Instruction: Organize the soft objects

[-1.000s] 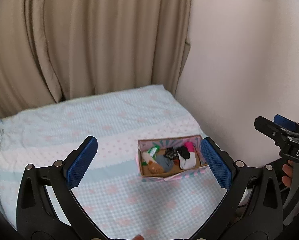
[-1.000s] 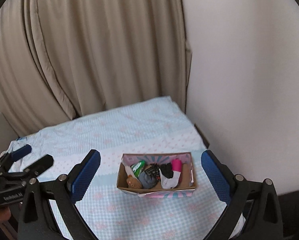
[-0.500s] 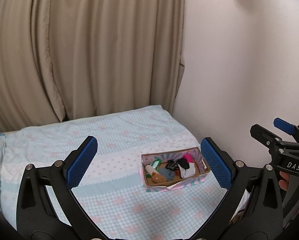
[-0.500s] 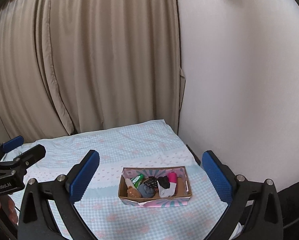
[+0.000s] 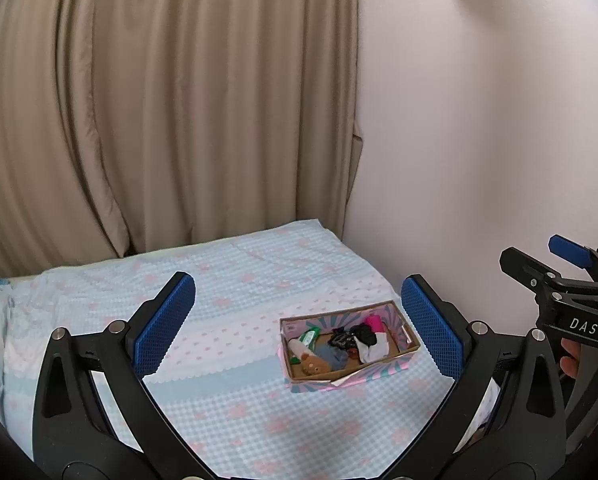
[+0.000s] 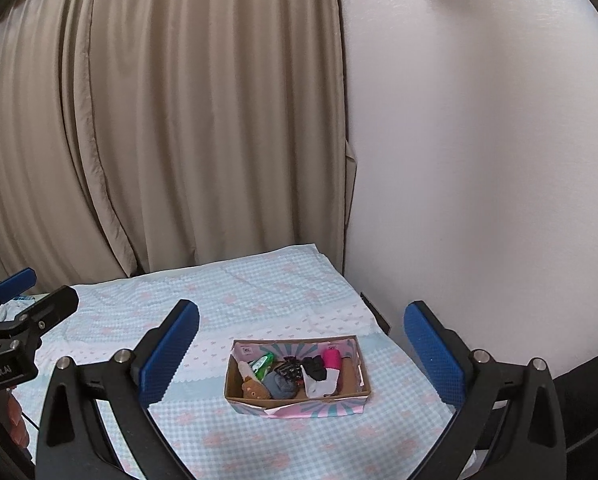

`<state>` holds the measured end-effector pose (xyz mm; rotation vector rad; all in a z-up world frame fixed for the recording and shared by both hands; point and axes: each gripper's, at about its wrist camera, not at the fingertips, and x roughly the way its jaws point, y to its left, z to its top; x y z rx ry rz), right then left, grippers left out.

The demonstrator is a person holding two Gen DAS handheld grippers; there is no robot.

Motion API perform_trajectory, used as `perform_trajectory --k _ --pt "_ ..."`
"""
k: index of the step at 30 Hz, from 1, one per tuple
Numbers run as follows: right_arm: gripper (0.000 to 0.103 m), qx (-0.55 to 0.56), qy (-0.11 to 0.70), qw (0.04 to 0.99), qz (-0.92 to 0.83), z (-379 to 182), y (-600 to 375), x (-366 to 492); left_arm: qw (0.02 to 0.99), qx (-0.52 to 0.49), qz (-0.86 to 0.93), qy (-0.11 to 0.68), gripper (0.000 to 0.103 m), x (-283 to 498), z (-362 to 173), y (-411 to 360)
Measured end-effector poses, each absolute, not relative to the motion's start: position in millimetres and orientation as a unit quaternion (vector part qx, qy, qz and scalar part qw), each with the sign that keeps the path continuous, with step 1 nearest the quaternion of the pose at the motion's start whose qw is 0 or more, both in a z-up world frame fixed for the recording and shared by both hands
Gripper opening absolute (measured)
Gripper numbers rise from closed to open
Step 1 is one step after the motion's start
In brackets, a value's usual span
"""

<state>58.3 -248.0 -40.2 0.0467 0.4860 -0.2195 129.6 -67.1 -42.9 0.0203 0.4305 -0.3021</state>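
Since a second ago both views have drawn back and tilted up, so the cardboard box (image 6: 297, 374) of soft items on the bed (image 6: 259, 292) looks smaller; organizing seems finished. Left claw (image 5: 299, 324) and right claw (image 6: 301, 350) hang spread and empty, well apart from it. Box contents are too small to name beyond a brown plush (image 6: 255, 391) and pink roll (image 6: 331, 358).

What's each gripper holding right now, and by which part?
Nothing. The left gripper and the right gripper are both open with nothing between their fingers, well short of the box of soft items on the bed.
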Motion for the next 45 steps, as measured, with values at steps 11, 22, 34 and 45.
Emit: perform_trajectory --k 11,22,34,45 --pt "0.102 0.025 0.239 0.965 -0.109 -43.2 -252.8 64.4 0.967 0.016 -0.145 0.208 0.103 131.7 -42.4 -72.1" --pt "0.102 0.022 0.237 0.965 -0.109 -43.7 -250.8 66.1 0.968 0.02 -0.144 0.203 0.103 133.8 -40.9 -73.9" --pt "0.102 0.025 0.237 0.965 -0.11 -42.8 -252.6 72.2 0.968 0.02 -0.145 0.202 0.103 135.3 -39.7 -73.9" --pt "0.102 0.024 0.237 0.965 -0.109 -44.1 -251.7 74.0 0.968 0.02 -0.14 0.208 0.103 137.5 -43.1 -70.7"
